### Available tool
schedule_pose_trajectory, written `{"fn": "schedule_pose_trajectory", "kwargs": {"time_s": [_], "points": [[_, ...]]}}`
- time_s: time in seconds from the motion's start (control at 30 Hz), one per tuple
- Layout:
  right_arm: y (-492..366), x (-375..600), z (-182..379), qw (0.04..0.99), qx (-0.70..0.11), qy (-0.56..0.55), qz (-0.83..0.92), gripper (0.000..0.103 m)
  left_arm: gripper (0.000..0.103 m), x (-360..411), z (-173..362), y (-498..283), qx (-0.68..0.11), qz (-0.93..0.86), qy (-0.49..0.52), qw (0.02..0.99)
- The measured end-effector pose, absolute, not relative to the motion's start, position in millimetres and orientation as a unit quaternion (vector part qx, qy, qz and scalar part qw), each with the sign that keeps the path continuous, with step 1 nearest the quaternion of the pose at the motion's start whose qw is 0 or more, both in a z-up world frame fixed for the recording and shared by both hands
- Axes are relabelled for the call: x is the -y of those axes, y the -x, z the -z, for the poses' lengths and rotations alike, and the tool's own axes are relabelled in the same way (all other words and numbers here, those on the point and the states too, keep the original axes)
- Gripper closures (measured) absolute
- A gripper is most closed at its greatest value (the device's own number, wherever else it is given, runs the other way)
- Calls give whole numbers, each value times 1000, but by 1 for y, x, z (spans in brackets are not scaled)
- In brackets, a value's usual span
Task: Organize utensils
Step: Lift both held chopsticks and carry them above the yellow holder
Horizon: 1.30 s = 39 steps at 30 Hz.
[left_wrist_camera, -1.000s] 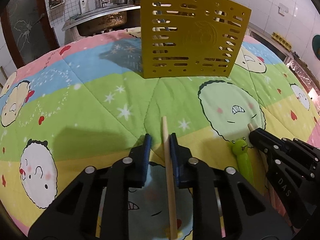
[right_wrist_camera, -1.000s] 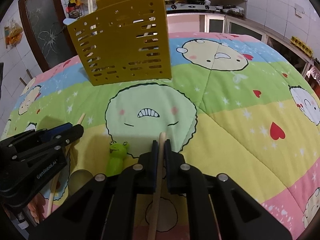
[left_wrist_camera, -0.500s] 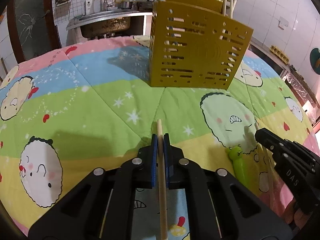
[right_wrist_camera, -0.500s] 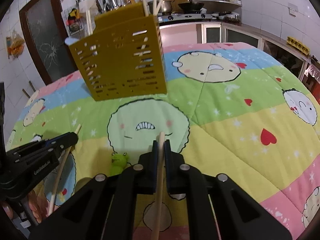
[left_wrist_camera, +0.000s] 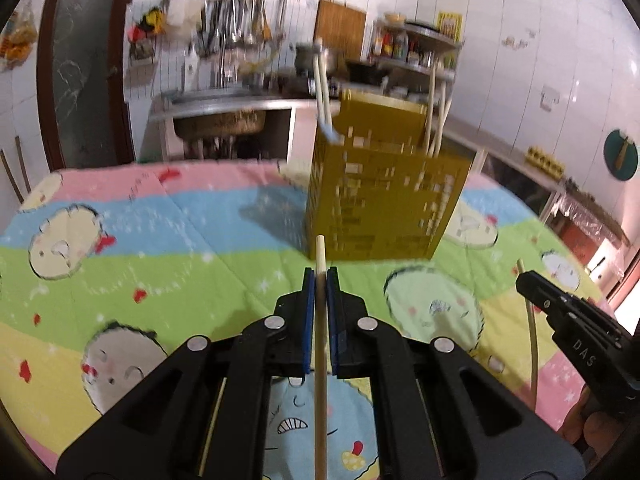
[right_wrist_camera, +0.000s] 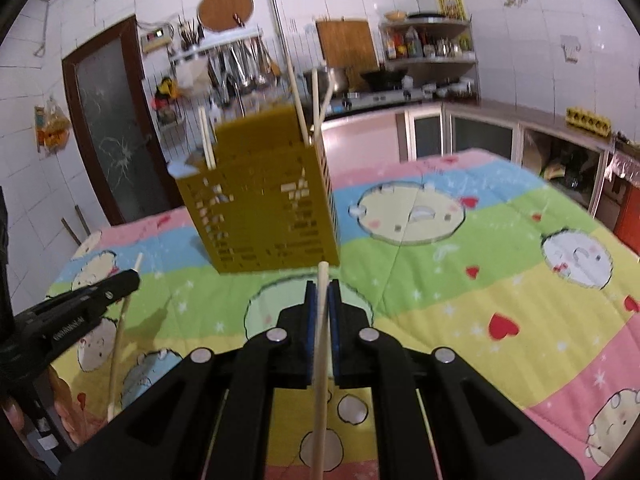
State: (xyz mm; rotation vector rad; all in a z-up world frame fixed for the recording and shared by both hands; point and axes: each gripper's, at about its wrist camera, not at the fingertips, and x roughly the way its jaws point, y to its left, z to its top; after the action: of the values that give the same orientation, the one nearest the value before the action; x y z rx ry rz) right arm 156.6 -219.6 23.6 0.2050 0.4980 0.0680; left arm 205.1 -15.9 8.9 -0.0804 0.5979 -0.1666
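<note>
You hold one wooden chopstick in each gripper, and the step in hand, as I judge it, is to carry both to the yellow utensil holder (left_wrist_camera: 384, 204) and drop them in from the top. To do this well, bring each stick over the open rim first and turn it upright with the tip down — do not push forward at this angle, or the tip will hit the perforated front wall. The holder already has several chopsticks standing in it, at both ends, so aim for a free gap between them. Open the jaws only when the tip is inside the rim. Move one hand at a time if the two sticks come close to each other above the holder.

The left gripper (left_wrist_camera: 320, 276) is closed tight on its chopstick (left_wrist_camera: 320, 344); the blue pads press on the stick from both sides. The stick runs straight along the fingers, with a short piece showing past the tips and the long part going back under the camera. The right gripper (right_wrist_camera: 321, 290) is also closed tight on its own chopstick (right_wrist_camera: 321, 360), in the same way — a short end ahead, the rest behind.

The holder stands on the colourful cartoon quilt (right_wrist_camera: 480, 280), ahead of both grippers, apart from the stick tips.
</note>
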Motion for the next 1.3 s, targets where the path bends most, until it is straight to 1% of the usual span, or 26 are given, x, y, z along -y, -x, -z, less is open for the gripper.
{"fn": "schedule_pose_trajectory", "kwargs": {"time_s": [0.13,0.3,0.63,0.83,1.07,1.3], "points": [[-147,222,-35,970,-213,-108,-41,97,99,11,-29,-190,-243,78,43,966],[-134,220,-47,979,-172,-100,-39,97,98,10,-42,-179,-208,74,42,974],[-118,207,-69,993,-108,-54,-17,97,99,15,-52,-174,-184,58,26,981],[-124,211,-89,995,-81,-49,-17,97,99,20,-63,-175,-171,51,3,984],[-147,221,-103,997,-69,-46,-12,97,99,17,-77,-181,-149,55,9,987],[-159,213,-109,998,-57,-24,-19,97,99,17,-81,-201,-143,63,14,988]]}}
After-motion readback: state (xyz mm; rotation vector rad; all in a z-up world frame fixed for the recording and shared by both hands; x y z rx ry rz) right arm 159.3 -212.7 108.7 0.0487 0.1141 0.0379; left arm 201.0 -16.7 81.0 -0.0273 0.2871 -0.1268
